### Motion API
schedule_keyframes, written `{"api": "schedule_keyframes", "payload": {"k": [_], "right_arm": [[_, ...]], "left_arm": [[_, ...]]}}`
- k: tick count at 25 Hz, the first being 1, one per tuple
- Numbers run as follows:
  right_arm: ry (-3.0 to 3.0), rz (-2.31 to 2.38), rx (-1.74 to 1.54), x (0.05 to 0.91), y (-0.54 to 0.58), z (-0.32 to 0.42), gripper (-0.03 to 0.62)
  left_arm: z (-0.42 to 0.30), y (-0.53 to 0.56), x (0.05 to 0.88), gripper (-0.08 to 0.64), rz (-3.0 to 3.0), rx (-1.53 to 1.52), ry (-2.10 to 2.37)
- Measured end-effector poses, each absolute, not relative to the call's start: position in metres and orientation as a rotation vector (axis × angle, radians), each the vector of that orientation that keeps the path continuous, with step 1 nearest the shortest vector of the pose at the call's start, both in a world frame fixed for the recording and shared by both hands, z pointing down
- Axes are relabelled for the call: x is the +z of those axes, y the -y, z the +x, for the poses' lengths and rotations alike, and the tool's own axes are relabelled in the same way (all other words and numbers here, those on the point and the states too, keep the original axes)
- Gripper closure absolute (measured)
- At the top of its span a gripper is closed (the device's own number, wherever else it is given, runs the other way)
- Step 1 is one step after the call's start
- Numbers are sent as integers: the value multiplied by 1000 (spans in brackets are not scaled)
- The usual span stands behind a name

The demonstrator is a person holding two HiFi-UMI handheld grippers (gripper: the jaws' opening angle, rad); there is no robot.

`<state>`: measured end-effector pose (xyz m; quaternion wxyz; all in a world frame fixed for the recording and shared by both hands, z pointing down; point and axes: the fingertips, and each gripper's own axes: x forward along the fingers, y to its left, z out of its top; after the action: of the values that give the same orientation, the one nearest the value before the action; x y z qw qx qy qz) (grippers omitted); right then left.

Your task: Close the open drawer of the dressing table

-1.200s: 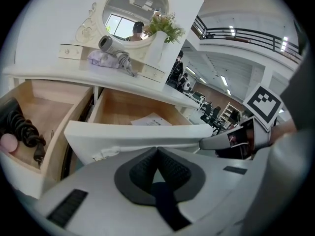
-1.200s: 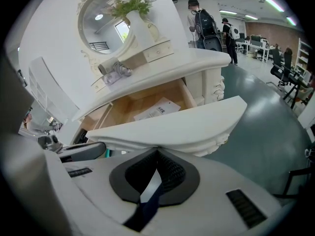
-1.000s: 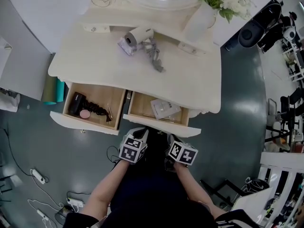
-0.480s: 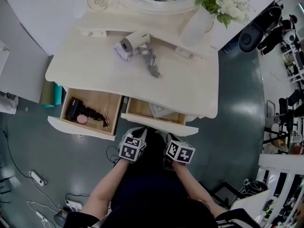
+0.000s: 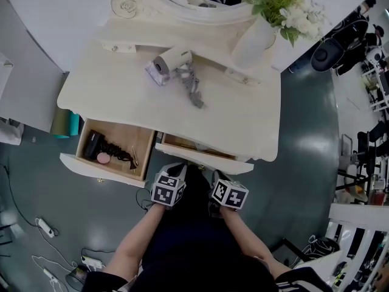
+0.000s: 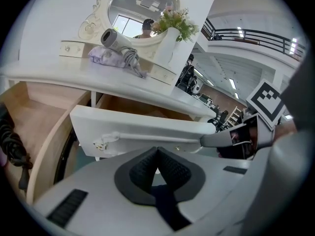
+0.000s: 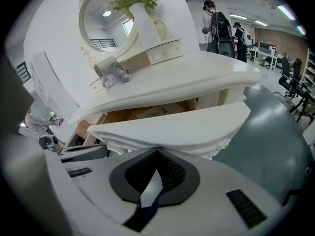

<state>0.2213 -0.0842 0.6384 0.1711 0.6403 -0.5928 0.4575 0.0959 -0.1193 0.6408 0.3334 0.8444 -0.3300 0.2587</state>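
Dressing-table drawer (image 5: 203, 159) ajar; left claw (image 6: 157, 149), right claw (image 7: 157, 150) pinched empty; cables (image 5: 44, 225) only in head view.

Head view looks down; gripper views closely face the drawer (image 5: 203, 158)

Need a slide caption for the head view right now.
Shut left gripper and right gripper at the front of the right drawer, nearly closed; left drawer stands wide open.
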Motion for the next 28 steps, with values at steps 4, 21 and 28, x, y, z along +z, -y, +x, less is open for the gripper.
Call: {"api": "schedule_keyframes", "payload": {"k": [4,21,28], "right_arm": [[1697,1810,1285,638,96,225,577],[1746,1814,1241,639,136,238,577],[1752,1905,1191,639,151,244,577]], "left_arm": [[103,129,638,546,2214,669,869],[113,154,642,546,2194,652,886],[108,156,633,546,2212,585,880]]}}
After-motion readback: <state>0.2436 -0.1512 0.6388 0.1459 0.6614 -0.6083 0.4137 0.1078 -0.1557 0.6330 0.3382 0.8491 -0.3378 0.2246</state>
